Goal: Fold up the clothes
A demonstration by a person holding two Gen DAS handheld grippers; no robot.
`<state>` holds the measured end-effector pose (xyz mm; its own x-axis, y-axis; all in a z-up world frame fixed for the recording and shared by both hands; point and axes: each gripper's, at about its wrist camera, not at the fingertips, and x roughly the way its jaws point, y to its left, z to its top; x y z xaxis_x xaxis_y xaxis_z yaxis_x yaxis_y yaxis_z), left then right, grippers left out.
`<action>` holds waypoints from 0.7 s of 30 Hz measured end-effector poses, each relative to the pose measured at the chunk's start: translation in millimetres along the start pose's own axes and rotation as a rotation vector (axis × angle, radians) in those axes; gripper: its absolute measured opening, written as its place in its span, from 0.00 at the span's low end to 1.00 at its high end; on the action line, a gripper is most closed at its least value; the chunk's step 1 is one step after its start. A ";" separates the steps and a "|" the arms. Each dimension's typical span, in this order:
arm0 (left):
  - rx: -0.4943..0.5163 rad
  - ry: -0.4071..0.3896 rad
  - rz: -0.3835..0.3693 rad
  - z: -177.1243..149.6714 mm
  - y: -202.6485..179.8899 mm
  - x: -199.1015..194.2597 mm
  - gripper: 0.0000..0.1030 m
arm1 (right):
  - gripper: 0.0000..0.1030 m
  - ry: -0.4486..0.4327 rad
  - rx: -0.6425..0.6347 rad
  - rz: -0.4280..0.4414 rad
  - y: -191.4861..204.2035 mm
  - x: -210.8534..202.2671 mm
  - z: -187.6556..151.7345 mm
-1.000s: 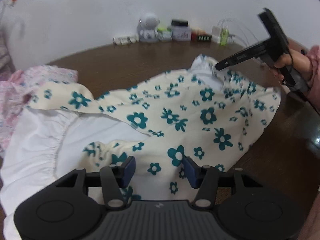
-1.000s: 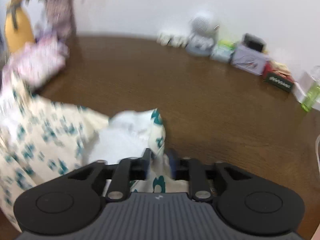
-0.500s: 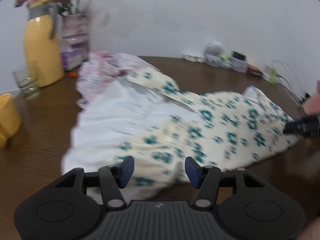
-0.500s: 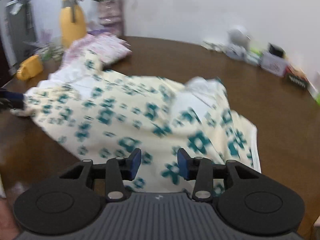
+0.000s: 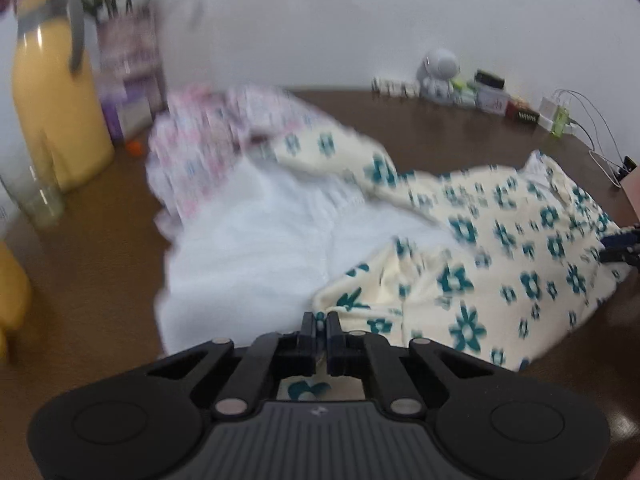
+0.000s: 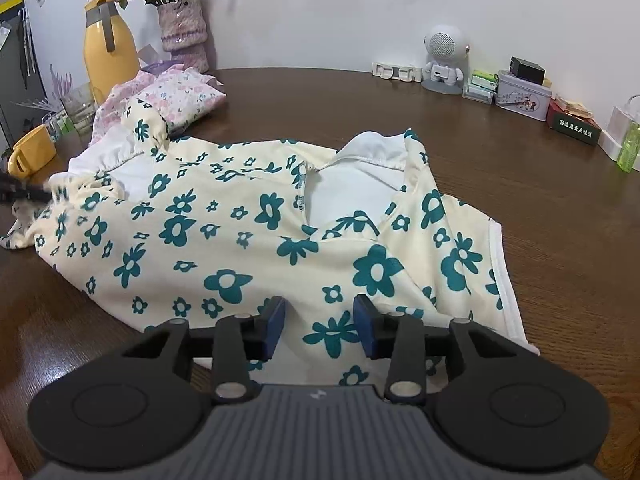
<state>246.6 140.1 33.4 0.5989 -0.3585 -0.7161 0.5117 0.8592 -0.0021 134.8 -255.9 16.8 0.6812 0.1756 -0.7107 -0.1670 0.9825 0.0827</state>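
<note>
A cream garment with teal flowers (image 6: pixel 256 232) and white lining lies spread on the brown table (image 6: pixel 560 208); it also shows in the left wrist view (image 5: pixel 500 264). My left gripper (image 5: pixel 319 326) is shut on the garment's near edge, with a bit of cloth between the jaws. Its dark tip shows at the far left of the right wrist view (image 6: pixel 24 192). My right gripper (image 6: pixel 320 320) is open just above the garment's near hem. Its tip shows at the right edge of the left wrist view (image 5: pixel 624 242).
A pink floral garment (image 6: pixel 176 96) lies at the back left. A yellow jug (image 6: pixel 108 52), a flower vase (image 6: pixel 184 36), a glass (image 6: pixel 80 112) and a yellow cup (image 6: pixel 32 156) stand at the left. A robot figure (image 6: pixel 442 60), boxes (image 6: pixel 524 96) and a green bottle (image 6: pixel 628 144) line the back.
My left gripper has shut on the garment's edge; it was open before. My right gripper let go of the cloth a second ago and stays open over the hem.
</note>
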 end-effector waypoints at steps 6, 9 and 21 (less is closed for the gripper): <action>0.085 0.005 0.060 25.0 -5.4 22.3 0.03 | 0.38 -0.005 0.010 -0.008 0.7 0.9 -0.6; 0.066 0.059 0.065 13.1 -2.8 46.0 0.05 | 0.38 -0.016 0.015 -0.012 1.4 0.2 -2.9; 0.120 -0.131 -0.119 18.2 -75.9 -6.8 0.44 | 0.40 -0.098 -0.096 0.132 48.7 -5.4 27.8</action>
<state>214.8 70.7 51.2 0.6010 -0.5058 -0.6189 0.6485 0.7611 0.0077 142.8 -207.3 44.1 0.7141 0.3121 -0.6267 -0.3233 0.9410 0.1002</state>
